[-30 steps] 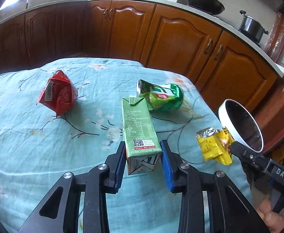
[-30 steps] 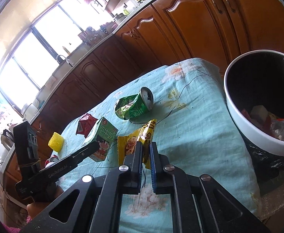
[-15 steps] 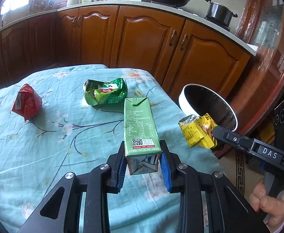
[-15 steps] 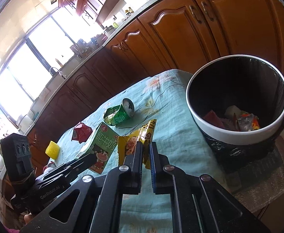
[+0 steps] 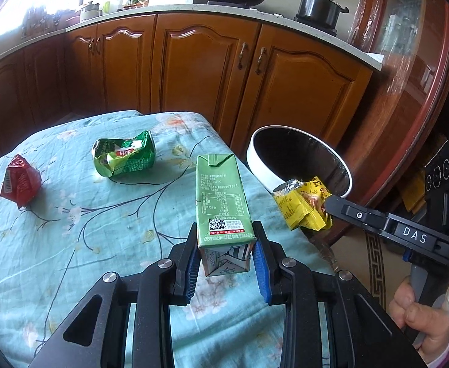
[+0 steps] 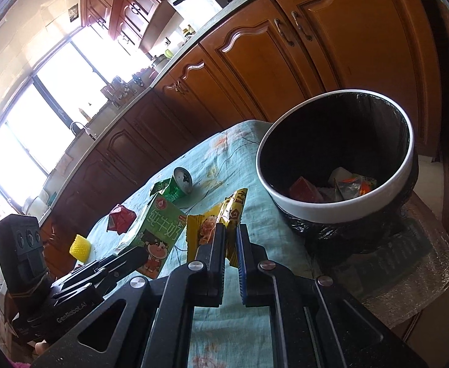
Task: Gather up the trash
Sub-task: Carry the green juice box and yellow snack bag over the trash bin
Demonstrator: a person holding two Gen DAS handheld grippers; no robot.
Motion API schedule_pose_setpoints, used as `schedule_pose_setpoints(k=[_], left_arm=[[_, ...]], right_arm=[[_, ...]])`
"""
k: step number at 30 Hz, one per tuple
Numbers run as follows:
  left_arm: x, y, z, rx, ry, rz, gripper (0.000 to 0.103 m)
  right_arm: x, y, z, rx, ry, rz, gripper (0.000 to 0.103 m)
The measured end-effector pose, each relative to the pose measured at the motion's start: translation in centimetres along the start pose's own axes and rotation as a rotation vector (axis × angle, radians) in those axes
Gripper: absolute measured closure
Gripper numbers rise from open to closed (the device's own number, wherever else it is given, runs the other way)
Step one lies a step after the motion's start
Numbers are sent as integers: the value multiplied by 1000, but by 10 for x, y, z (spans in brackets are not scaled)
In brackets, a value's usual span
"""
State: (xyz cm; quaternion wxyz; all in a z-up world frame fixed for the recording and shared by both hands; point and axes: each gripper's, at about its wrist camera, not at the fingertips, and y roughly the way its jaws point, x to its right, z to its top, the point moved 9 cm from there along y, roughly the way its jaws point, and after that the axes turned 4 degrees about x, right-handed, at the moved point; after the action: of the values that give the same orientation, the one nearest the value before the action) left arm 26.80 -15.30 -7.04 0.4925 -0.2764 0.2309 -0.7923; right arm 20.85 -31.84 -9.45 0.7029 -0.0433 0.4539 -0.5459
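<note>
My left gripper [image 5: 226, 251] is shut on a green milk carton [image 5: 221, 199] and holds it above the right side of the table; the carton also shows in the right wrist view [image 6: 160, 233]. My right gripper [image 6: 231, 239] is shut on a yellow snack wrapper [image 6: 215, 224], seen in the left wrist view [image 5: 304, 205] near the rim of the white trash bin [image 5: 298, 159]. The bin [image 6: 341, 205] has a black liner and holds several pieces of trash. A crushed green can [image 5: 123, 158] and a red wrapper [image 5: 18, 181] lie on the table.
The table has a teal floral cloth [image 5: 71, 245]; its right edge is next to the bin. Wooden kitchen cabinets [image 5: 209, 61] stand behind. A yellow ridged object [image 6: 80, 245] sits at the table's far end in the right wrist view.
Both grippers have moved right toward the bin with the carton and the yellow wrapper. The bin looms larger and the can and red wrapper have slid left in view.
</note>
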Motion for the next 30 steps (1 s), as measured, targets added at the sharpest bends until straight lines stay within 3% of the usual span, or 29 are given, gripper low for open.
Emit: schedule_pose_setpoints(k=[20, 30], left_arm=[[43, 15, 19, -3, 64, -44, 73], [70, 45, 39, -24, 104, -80, 73]], right_arm=[[36, -23, 18, 58, 46, -33, 96], [61, -31, 41, 96, 46, -88, 96]])
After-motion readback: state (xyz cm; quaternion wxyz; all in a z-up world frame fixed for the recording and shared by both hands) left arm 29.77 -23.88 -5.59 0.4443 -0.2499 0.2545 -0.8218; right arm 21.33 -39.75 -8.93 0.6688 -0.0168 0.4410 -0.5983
